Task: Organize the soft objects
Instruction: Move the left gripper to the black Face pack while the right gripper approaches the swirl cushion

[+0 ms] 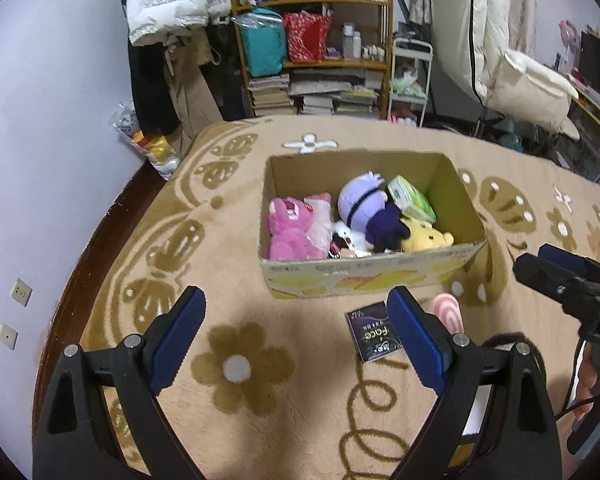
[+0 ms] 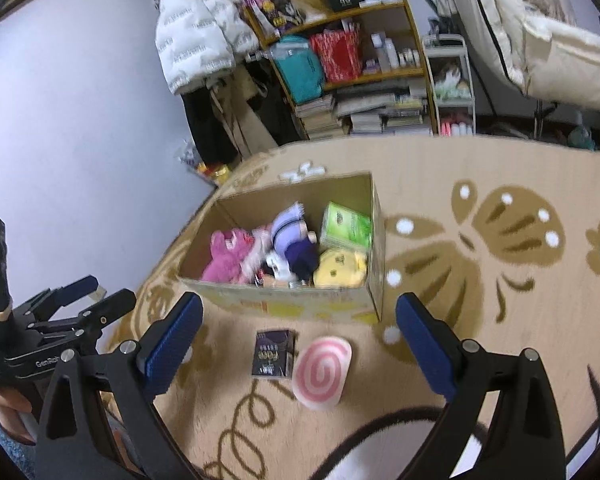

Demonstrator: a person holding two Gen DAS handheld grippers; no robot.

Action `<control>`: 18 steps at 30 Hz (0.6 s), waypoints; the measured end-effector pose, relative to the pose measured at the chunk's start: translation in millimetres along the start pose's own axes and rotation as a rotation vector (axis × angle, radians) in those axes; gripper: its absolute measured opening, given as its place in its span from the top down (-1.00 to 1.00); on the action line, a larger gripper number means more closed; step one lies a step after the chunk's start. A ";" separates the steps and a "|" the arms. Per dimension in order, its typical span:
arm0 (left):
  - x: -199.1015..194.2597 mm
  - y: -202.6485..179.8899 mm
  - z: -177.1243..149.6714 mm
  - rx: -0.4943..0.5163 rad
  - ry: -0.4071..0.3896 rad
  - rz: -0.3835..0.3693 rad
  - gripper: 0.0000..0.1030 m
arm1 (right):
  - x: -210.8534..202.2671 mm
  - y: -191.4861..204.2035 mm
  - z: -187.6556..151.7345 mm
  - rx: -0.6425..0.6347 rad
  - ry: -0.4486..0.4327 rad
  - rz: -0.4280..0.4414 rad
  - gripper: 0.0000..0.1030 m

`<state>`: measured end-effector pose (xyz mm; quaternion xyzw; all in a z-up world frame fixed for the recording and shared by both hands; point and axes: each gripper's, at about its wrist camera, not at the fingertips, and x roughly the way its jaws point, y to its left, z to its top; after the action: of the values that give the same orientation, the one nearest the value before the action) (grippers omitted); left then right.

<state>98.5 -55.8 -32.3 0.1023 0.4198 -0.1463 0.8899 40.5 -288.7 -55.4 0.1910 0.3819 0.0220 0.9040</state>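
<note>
An open cardboard box [image 1: 372, 276] [image 2: 284, 300] stands on a beige flowered blanket [image 1: 260, 412]. Inside lie a pink plush [image 1: 288, 228] [image 2: 224, 256], a purple-headed doll [image 1: 360, 200] [image 2: 288, 228], a yellow plush [image 1: 424, 238] [image 2: 340, 268] and a green pack [image 1: 412, 196] [image 2: 346, 226]. In front of the box a pink-and-white swirl cushion [image 2: 322, 372] [image 1: 448, 312] lies beside a dark packet [image 2: 272, 354] [image 1: 374, 336]. My left gripper [image 1: 296, 308] [image 2: 104, 292] is open and empty, short of the box. My right gripper [image 2: 300, 308] [image 1: 540, 264] is open too, with cushion and packet on the blanket below it.
Behind the blanket stand a wooden shelf [image 1: 312, 64] with bags and books, a white cart [image 1: 410, 80] and hanging white jackets [image 1: 168, 0]. A plastic bag [image 1: 152, 144] sits by the wall at the left. A dark wooden edge [image 1: 100, 240] borders the blanket's left side.
</note>
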 end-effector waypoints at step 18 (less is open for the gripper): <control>62.6 -20.1 -18.6 0.050 0.129 0.025 -0.77 | 61.5 -13.8 -34.6 0.043 0.199 -0.027 -0.97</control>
<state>116.1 -79.9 -93.8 0.1387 0.4713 -0.1389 0.8599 58.3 -278.7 -124.4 0.2019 0.4730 0.0204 0.8574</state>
